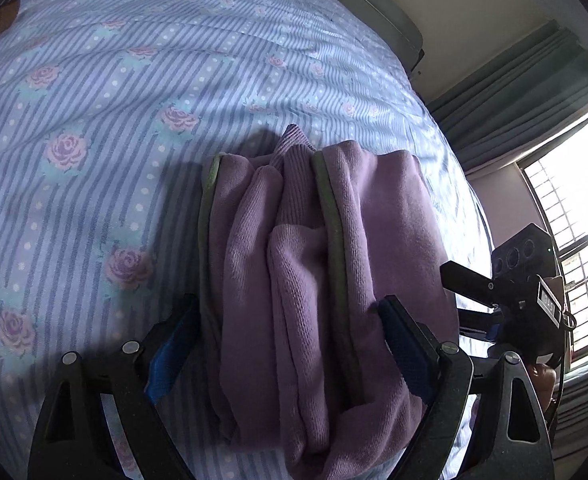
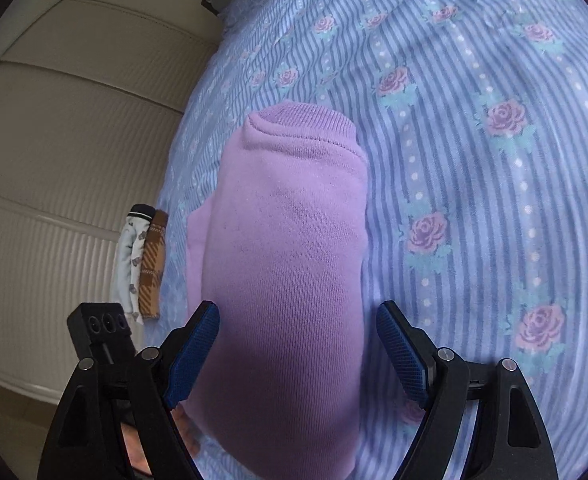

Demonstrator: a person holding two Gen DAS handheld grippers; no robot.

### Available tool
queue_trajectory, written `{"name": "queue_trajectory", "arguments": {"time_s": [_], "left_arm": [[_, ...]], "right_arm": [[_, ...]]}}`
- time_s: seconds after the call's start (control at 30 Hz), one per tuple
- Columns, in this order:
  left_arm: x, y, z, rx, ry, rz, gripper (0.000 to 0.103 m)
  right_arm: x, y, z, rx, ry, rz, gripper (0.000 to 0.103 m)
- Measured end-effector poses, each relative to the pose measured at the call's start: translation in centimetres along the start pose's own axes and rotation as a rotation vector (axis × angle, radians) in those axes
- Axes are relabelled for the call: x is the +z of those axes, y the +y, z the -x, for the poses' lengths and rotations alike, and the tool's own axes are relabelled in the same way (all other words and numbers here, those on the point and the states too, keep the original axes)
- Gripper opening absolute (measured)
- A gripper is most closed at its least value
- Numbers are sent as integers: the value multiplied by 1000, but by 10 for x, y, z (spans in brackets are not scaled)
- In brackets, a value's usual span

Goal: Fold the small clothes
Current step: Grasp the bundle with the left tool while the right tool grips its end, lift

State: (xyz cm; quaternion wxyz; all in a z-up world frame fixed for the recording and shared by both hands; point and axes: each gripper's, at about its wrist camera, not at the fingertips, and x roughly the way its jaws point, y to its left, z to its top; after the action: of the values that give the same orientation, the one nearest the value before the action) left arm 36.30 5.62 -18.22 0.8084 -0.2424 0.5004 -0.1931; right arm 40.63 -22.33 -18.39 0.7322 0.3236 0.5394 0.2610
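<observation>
A folded purple garment [image 1: 306, 264] with green trim lies on the striped floral bedsheet [image 1: 94, 120]. My left gripper [image 1: 290, 304] straddles its near end, jaws wide open, blue pads [image 1: 170, 352] beside the bundle's sides without squeezing it. In the right wrist view the same garment [image 2: 290, 248] shows its smooth side and ribbed hem at the far end. My right gripper [image 2: 298, 306] stands open over it, the left pad [image 2: 194, 356] at the cloth's edge, the right pad apart from it.
The right gripper's housing [image 1: 522, 276] shows at the bed's right side, near a window [image 1: 574, 208] and grey curtains. Two folded clothes [image 2: 142, 264], one pale and one brown plaid, lie at the bed's left edge beside a white panelled wall [image 2: 54, 140].
</observation>
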Motion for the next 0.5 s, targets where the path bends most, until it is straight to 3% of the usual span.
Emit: {"name": "queue_trajectory", "arguments": {"time_s": [0.13, 0.23, 0.3, 0.5], "left_arm": [[2, 3, -1, -26, -10, 13, 87], [1, 6, 0, -24, -21, 28, 70], [-1, 5, 2, -42, -17, 10, 50], [-1, -3, 11, -53, -28, -35, 33]], "right_arm": [[5, -1, -15, 35, 42, -7, 82], [6, 3, -21, 45, 57, -2, 75], [5, 5, -22, 40, 53, 0, 72], [-2, 14, -15, 29, 30, 31, 50]]}}
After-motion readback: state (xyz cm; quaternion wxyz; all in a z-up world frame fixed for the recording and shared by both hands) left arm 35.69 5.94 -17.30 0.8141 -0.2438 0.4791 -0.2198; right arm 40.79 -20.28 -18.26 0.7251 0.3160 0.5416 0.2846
